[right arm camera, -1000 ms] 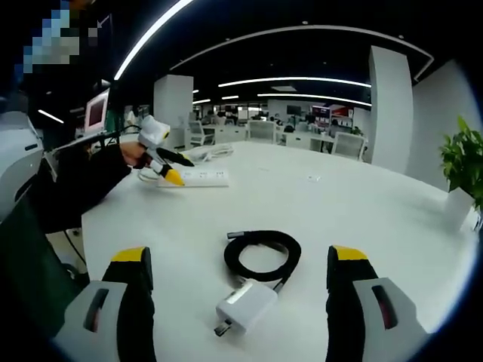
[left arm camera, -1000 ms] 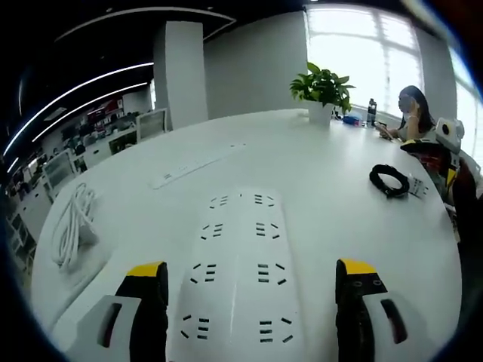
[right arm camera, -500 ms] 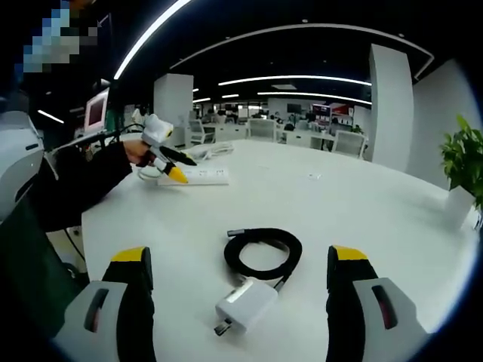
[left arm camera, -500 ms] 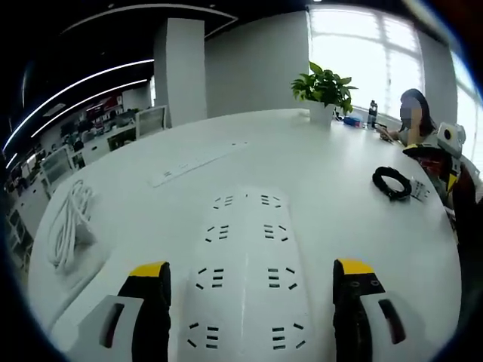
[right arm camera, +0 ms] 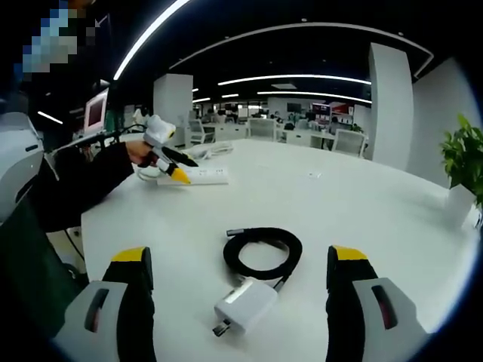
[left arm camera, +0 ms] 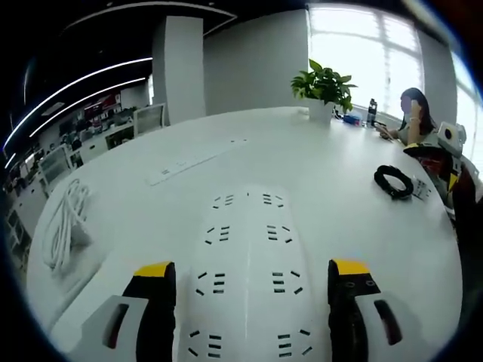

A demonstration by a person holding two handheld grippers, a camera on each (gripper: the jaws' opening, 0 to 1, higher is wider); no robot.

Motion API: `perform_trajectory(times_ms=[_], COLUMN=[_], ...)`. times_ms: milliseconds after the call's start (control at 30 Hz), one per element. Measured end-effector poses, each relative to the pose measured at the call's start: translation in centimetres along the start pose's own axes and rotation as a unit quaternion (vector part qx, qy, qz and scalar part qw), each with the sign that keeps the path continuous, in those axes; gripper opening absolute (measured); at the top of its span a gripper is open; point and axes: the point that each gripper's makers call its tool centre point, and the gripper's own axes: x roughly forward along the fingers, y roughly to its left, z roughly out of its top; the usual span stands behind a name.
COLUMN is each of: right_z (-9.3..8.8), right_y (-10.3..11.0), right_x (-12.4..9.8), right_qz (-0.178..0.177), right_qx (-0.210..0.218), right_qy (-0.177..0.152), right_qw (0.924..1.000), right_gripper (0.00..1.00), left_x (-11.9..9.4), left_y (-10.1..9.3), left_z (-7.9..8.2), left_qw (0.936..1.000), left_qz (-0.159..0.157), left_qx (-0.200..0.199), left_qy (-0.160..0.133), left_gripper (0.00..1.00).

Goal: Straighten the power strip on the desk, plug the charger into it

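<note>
A white power strip point(left arm camera: 249, 279) with two rows of sockets lies lengthwise between the jaws of my left gripper point(left arm camera: 251, 269). The jaws stand open, close to its two long sides. In the right gripper view the left gripper point(right arm camera: 177, 172) rests over the power strip point(right arm camera: 205, 176) at the far left of the table, held by a black-sleeved arm point(right arm camera: 79, 188). A white charger point(right arm camera: 243, 308) lies on the table with its coiled black cable point(right arm camera: 263, 253) just behind it. My right gripper point(right arm camera: 240, 256) hovers open, one jaw on each side of them. The cable point(left arm camera: 394, 181) also lies at the right.
The round white table point(left arm camera: 317, 166) carries a potted plant point(left arm camera: 324, 84), a bottle point(left arm camera: 371, 111), a flat white strip point(left arm camera: 192, 162) and a bundle of white cord point(left arm camera: 66, 226) at the left edge. A person point(left arm camera: 413, 113) sits at the far right.
The left gripper's jaws have drawn slightly closer to the power strip's sides, and the view has shifted a little. The right gripper, charger and cable have stayed put.
</note>
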Motion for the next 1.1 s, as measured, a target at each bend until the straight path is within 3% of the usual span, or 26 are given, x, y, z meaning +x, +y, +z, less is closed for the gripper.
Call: perform_trajectory(times_ms=[1100], right_z=[-0.3], right_y=[-0.2], right_x=[0.1], right_qz=[-0.002], right_qx=[0.003], right_qy=[0.001], right_qw=[1.0000], right_gripper=[0.96], left_x=[1.1], left_y=[-0.1], left_z=[-0.9], left_qw=[0.9999], left_qz=[-0.003], left_qx=[-0.004], left_qy=[0.016], left_gripper=[0.80])
